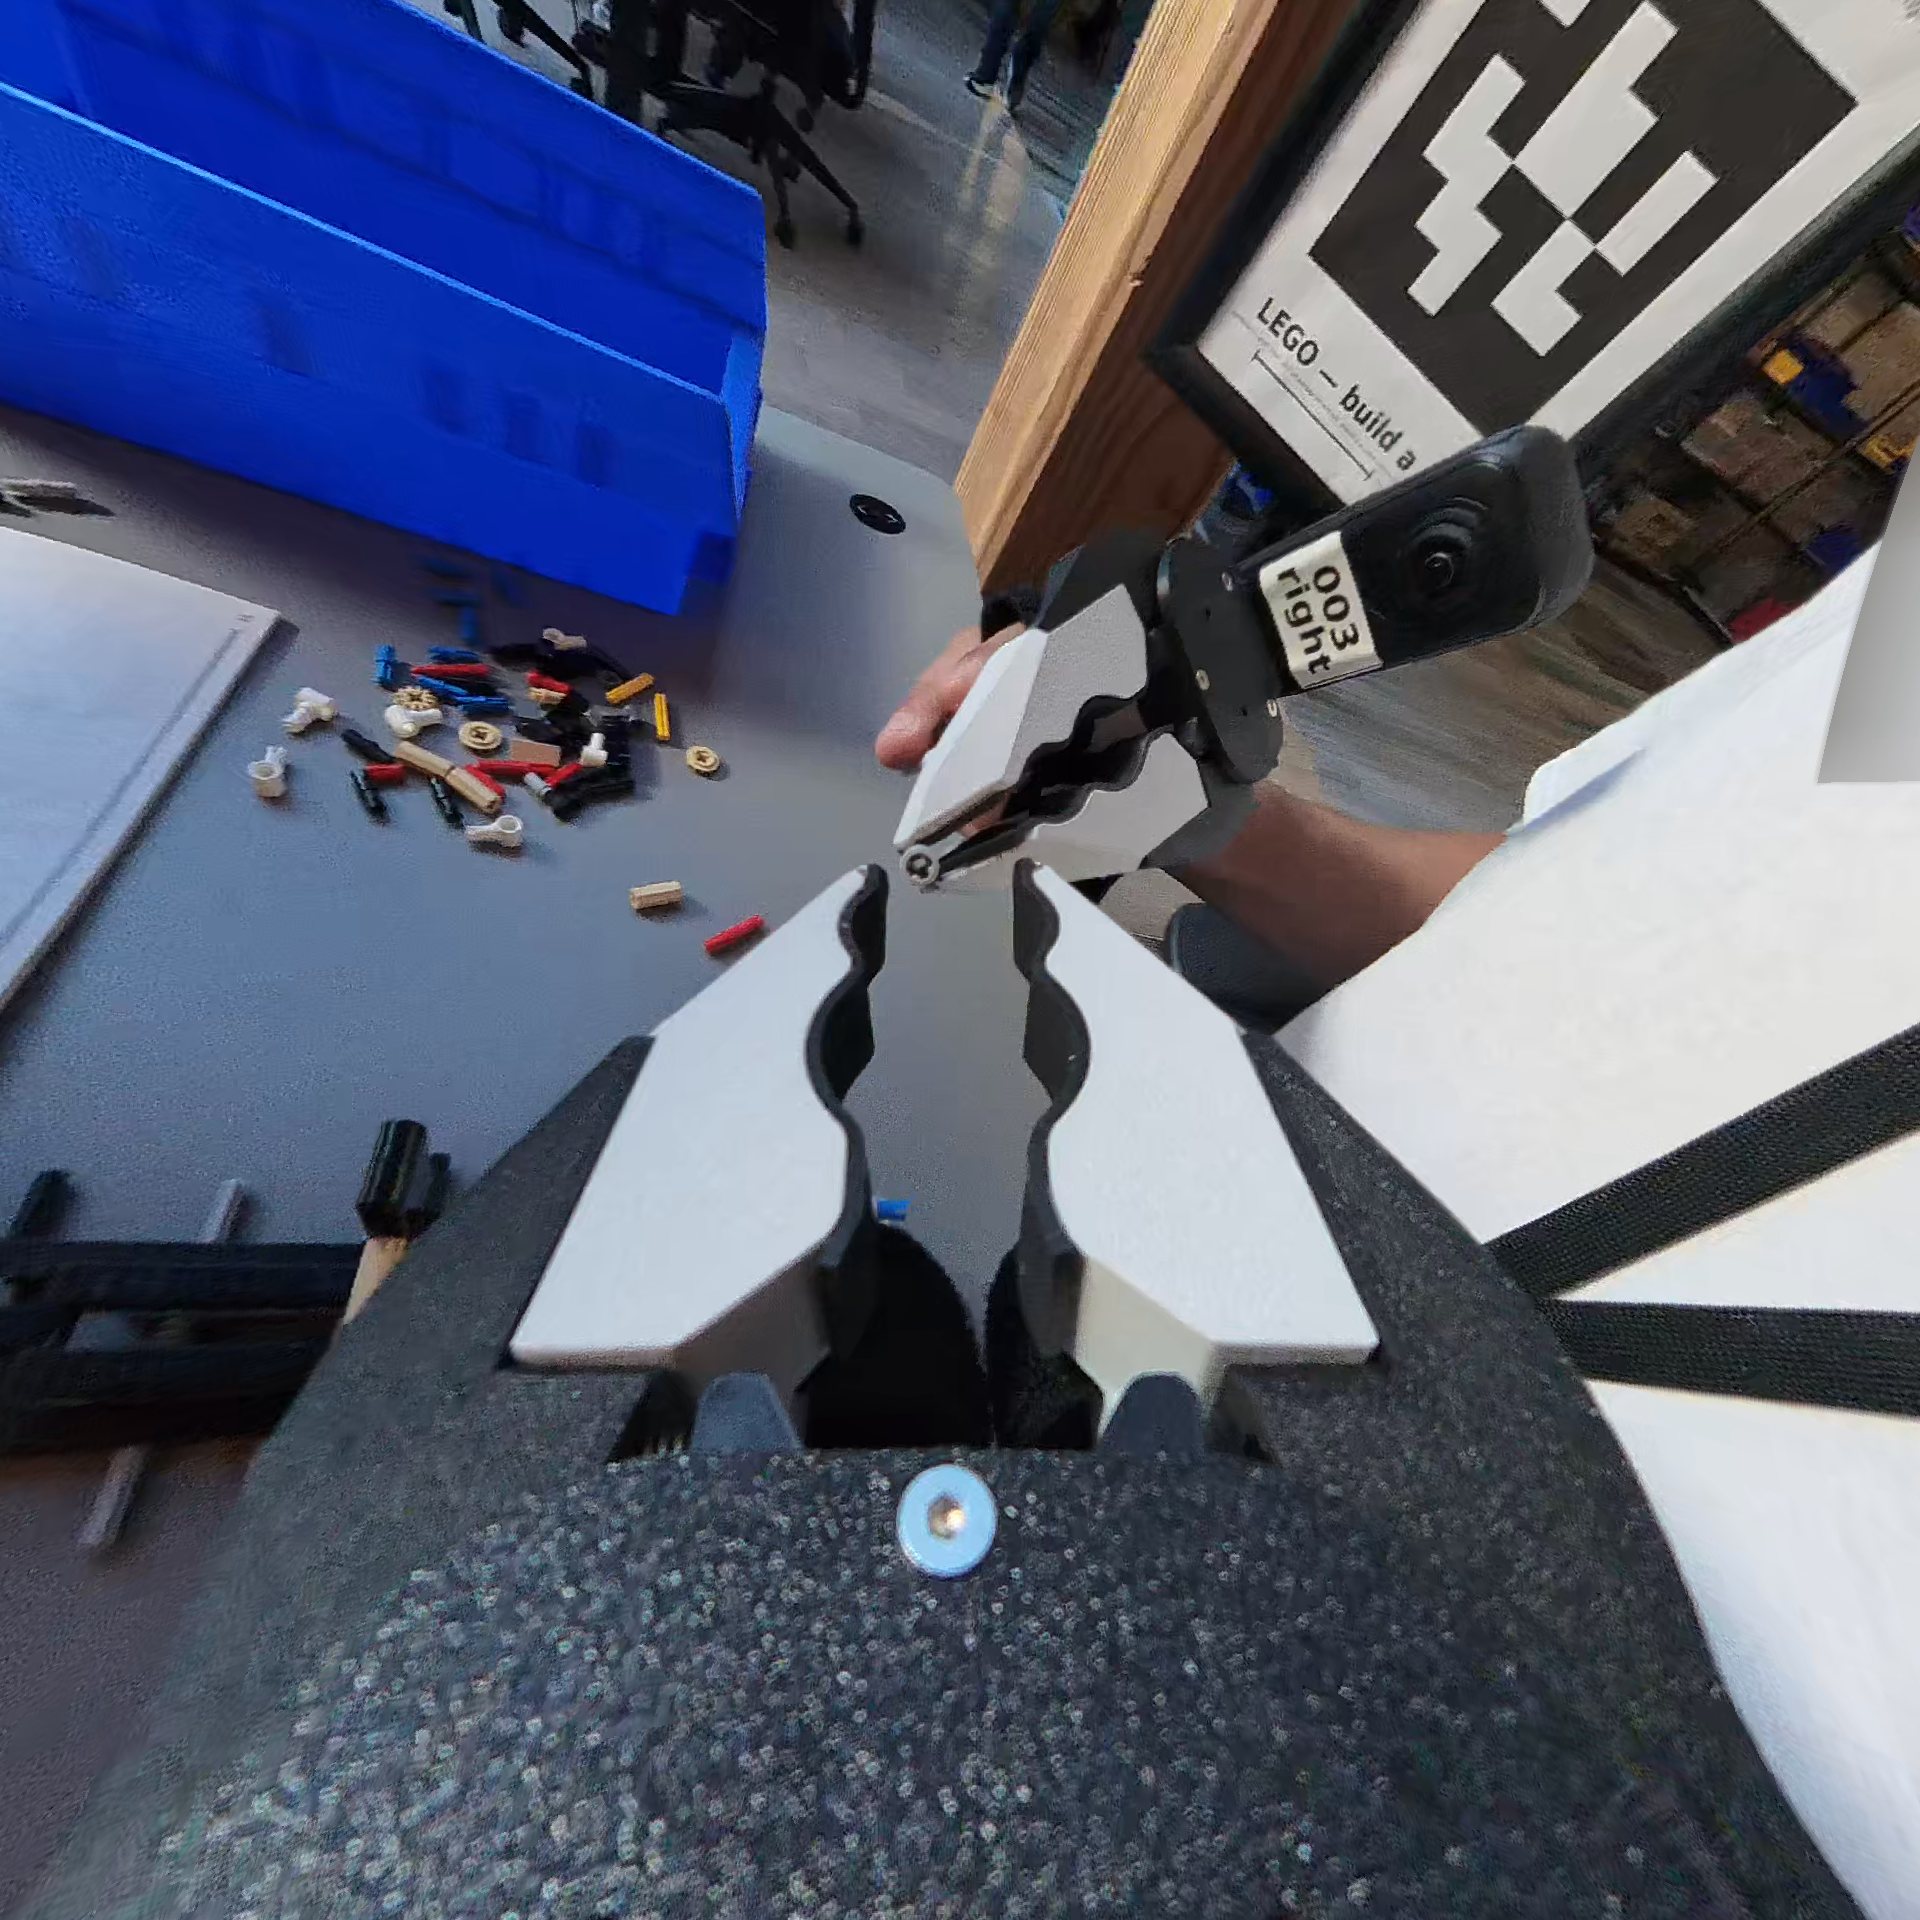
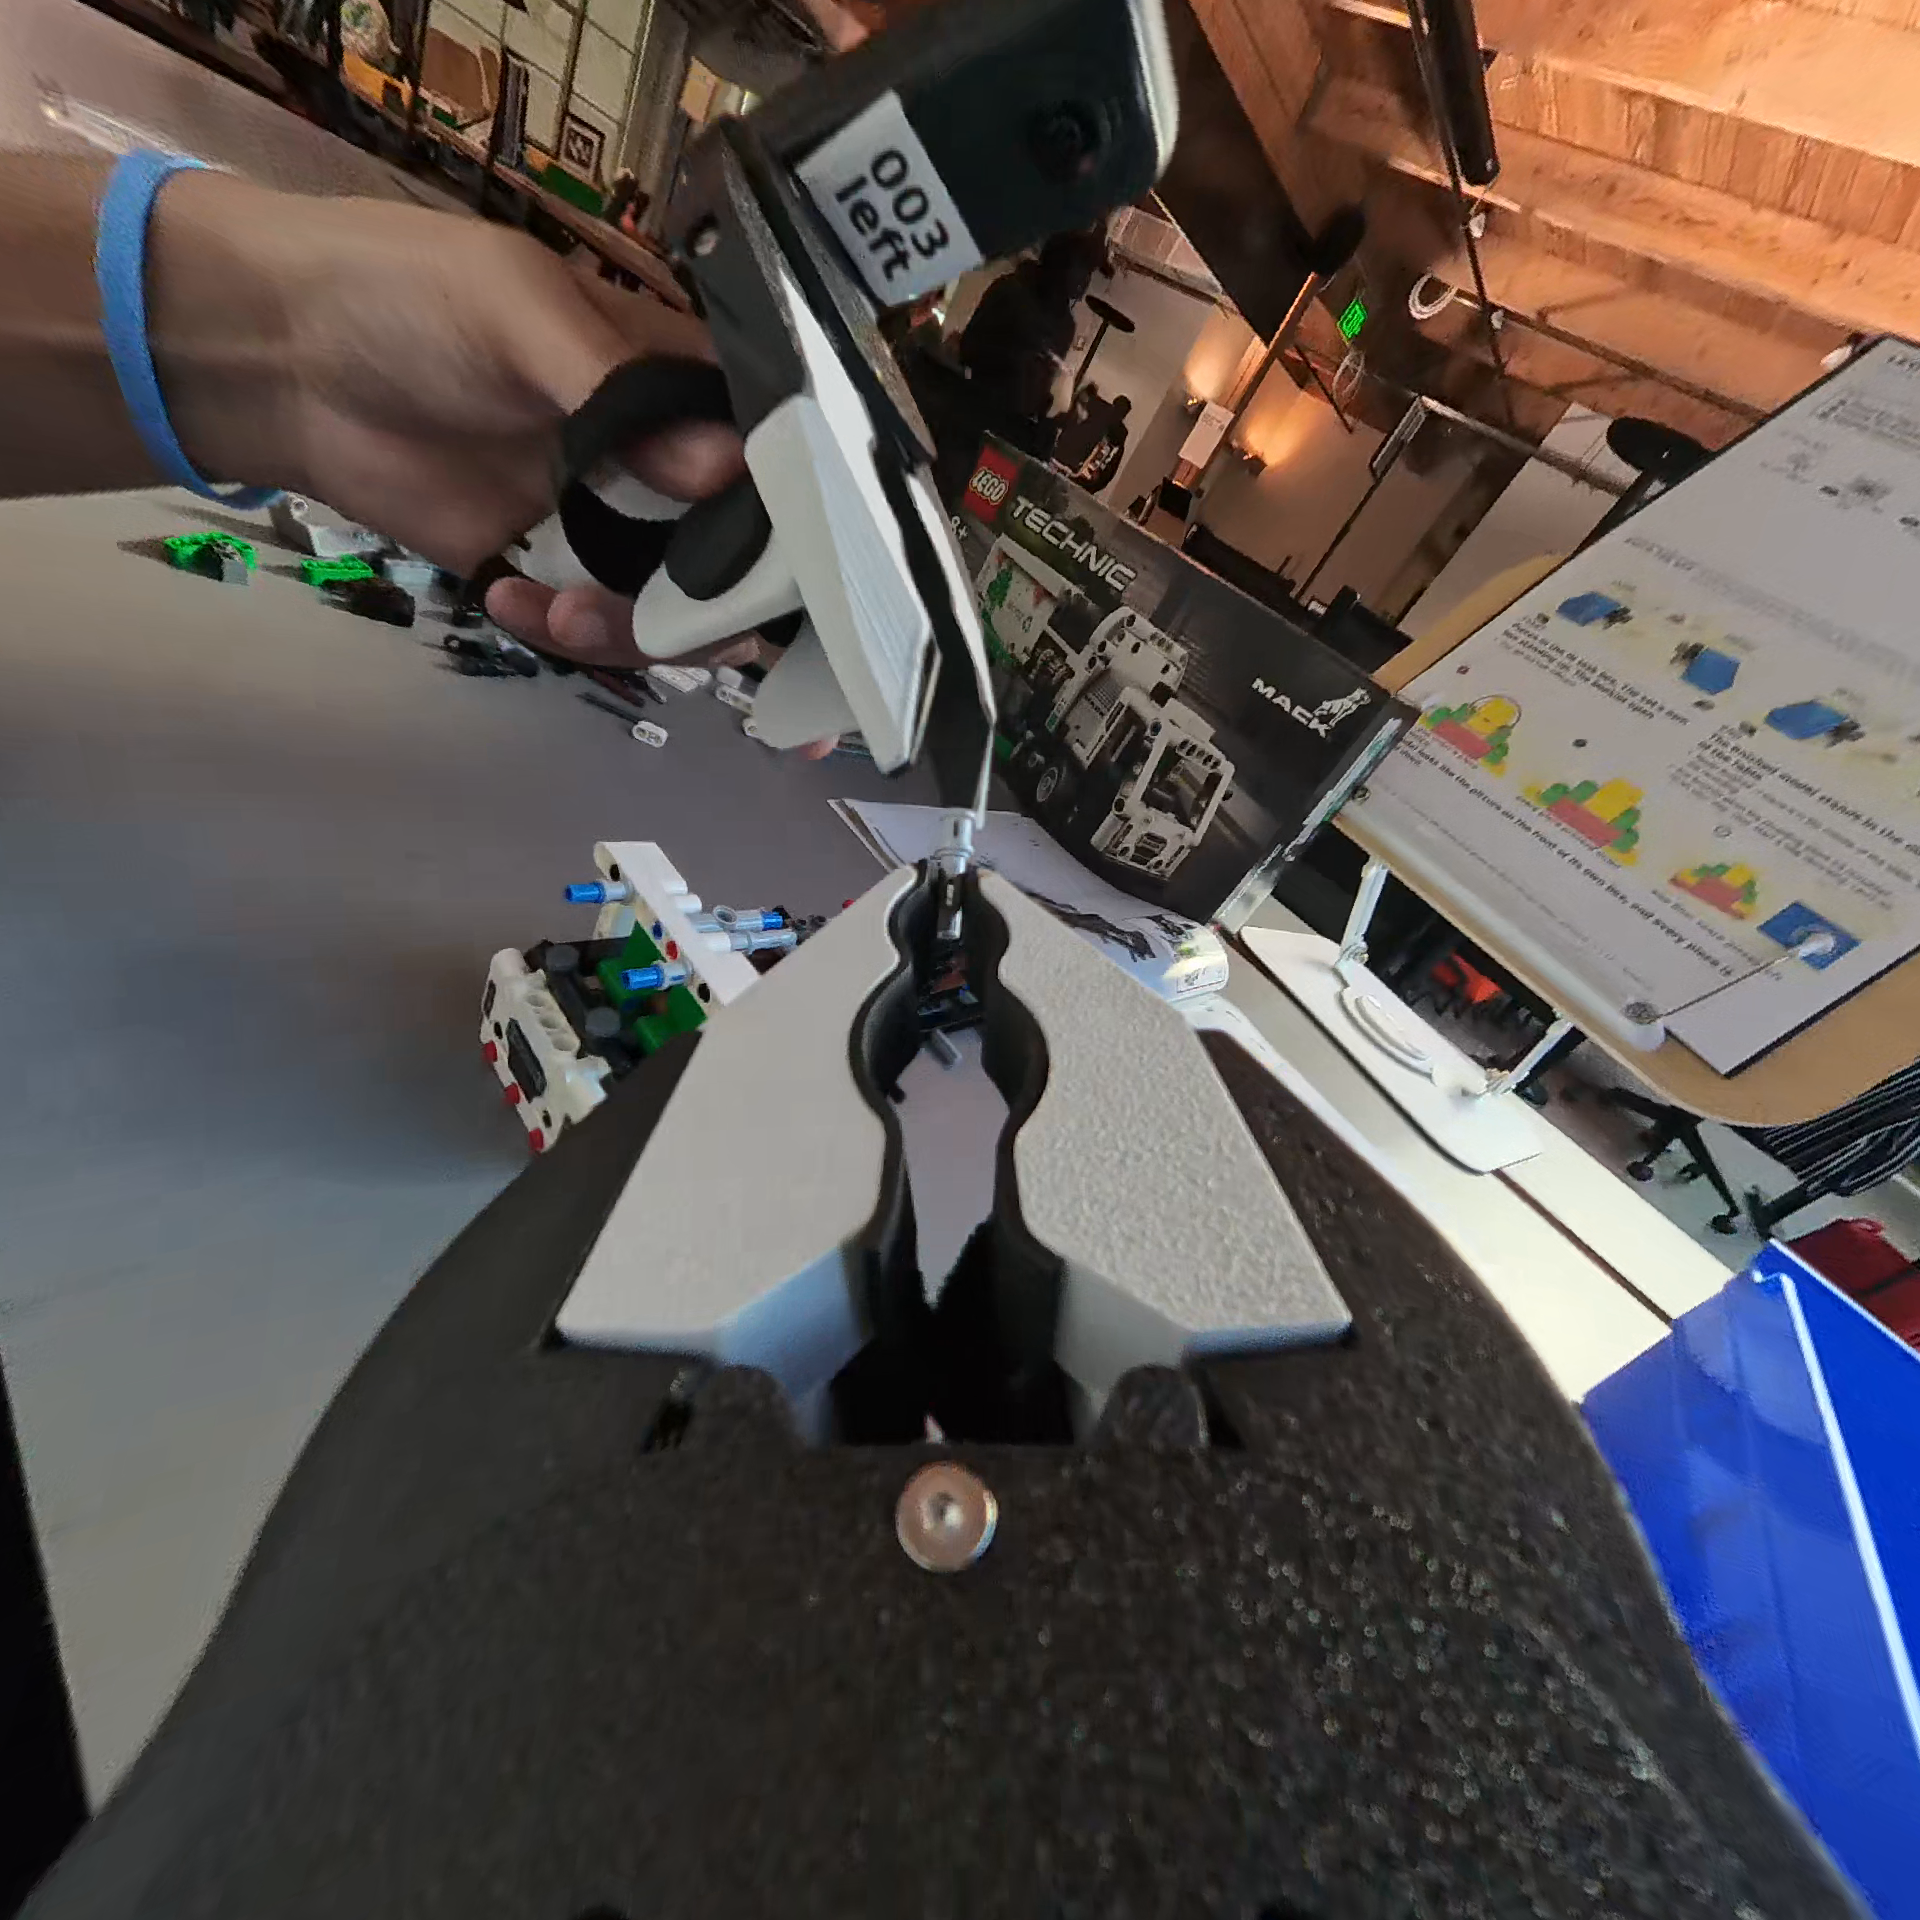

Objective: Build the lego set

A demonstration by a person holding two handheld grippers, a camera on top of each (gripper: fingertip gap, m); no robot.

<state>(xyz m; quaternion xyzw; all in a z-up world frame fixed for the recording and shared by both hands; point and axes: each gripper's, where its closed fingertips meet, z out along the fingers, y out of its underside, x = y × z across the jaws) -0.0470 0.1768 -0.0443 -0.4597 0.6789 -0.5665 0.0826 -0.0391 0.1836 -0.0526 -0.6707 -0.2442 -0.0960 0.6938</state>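
My right gripper (image 2: pixel 949 881) is shut on a small grey Lego piece (image 2: pixel 953 844) that sticks out past its tips. In the left wrist view the right gripper (image 1: pixel 925 868) comes in from the right with the grey piece (image 1: pixel 918 864) at its tip. My left gripper (image 1: pixel 948 883) is open and empty, its tips just in front of that piece. In the right wrist view the left gripper (image 2: pixel 928 764) hangs just above the piece. A partly built white and green model (image 2: pixel 613 987) lies on the table to the left. A pile of small loose parts (image 1: pixel 488 727) lies farther left.
Blue bins (image 1: pixel 364 312) stand at the back left, with a booklet (image 1: pixel 104 707) beside them. A black Lego assembly (image 1: pixel 156 1320) lies near left. A tan piece (image 1: pixel 655 896) and a red pin (image 1: pixel 734 933) lie loose. The set's box (image 2: pixel 1143 675) and an instruction board (image 2: pixel 1714 675) stand behind. Only a small space, under 4 cm, lies between the two pairs of fingers.
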